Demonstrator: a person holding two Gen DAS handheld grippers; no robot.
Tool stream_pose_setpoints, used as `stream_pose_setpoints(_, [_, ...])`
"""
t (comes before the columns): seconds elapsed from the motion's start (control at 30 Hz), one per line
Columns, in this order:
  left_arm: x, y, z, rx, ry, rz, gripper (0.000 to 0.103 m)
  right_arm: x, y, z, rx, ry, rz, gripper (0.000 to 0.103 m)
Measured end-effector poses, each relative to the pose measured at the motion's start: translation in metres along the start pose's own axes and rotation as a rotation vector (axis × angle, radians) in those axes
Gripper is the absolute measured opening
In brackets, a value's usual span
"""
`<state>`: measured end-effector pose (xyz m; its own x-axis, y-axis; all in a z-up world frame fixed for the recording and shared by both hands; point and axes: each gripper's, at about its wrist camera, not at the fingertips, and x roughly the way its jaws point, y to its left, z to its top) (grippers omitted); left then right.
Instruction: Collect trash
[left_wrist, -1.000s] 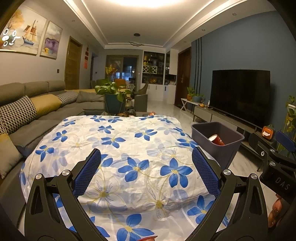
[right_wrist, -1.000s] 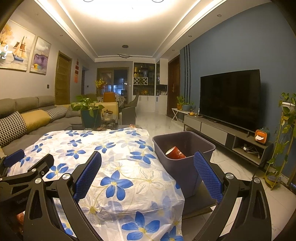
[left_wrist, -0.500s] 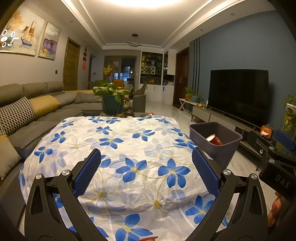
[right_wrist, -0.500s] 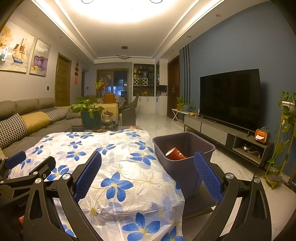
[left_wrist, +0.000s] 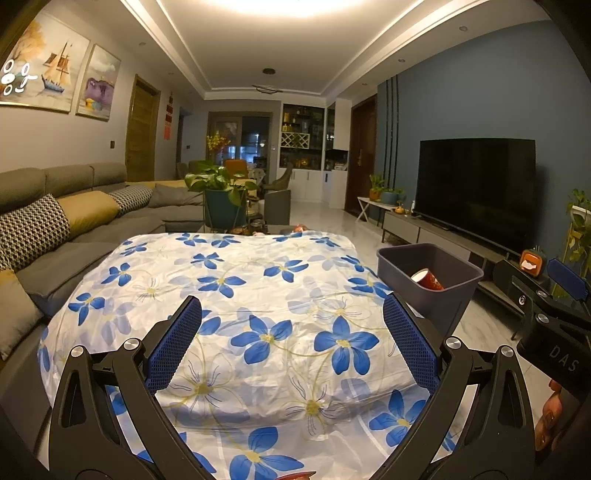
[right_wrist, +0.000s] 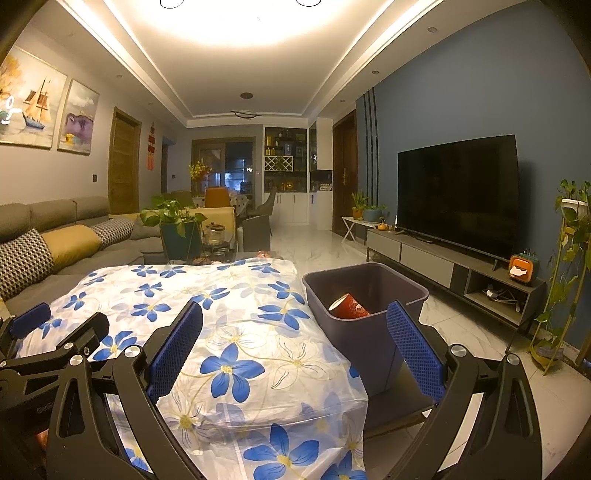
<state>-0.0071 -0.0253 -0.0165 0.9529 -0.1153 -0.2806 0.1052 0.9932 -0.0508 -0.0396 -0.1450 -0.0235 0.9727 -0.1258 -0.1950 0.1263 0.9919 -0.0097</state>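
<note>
**Both grippers empty, bin at table's right edge**

At the table's right side sits the grey bin (right_wrist: 369, 295), w/ a red cup (right_wrist: 347, 306) lying tilted inside. The floral cloth (left_wrist: 240, 295) over the table shows no loose trash from either view; a sliver of smth red (left_wrist: 295, 475) peeks at the very bottom edge of the left view, can't tell what it is. Left gripper (left_wrist: 291, 347) is spread wide above the cloth, nothing btwn its pads. Right gripper (right_wrist: 295, 350) likewise spread, empty, aimed near the bin.

Risks, as I judge them: the bin stands close to the table edge, so a sideways bump from the right gripper could tip it and spill the cup. Pads dragging low could snag the wrinkled cloth and pull it. Trash near the table's front edge may get missed, since it's mostly out of frame.
</note>
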Motion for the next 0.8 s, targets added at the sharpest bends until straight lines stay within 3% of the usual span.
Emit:
stream_pose_setpoints(0.73, [-0.0005, -0.0011, 0.0000, 0.002, -0.004, -0.001, 0.097, -0.0009, -0.0017, 0.0009, 0.010, -0.006, -0.002, 0.096])
stream_pose_setpoints(0.8, [0.0001, -0.0036, 0.0007, 0.008, -0.003, -0.003, 0.091, -0.0008, -0.0015, 0.0011, 0.011, -0.006, -0.002, 0.096])
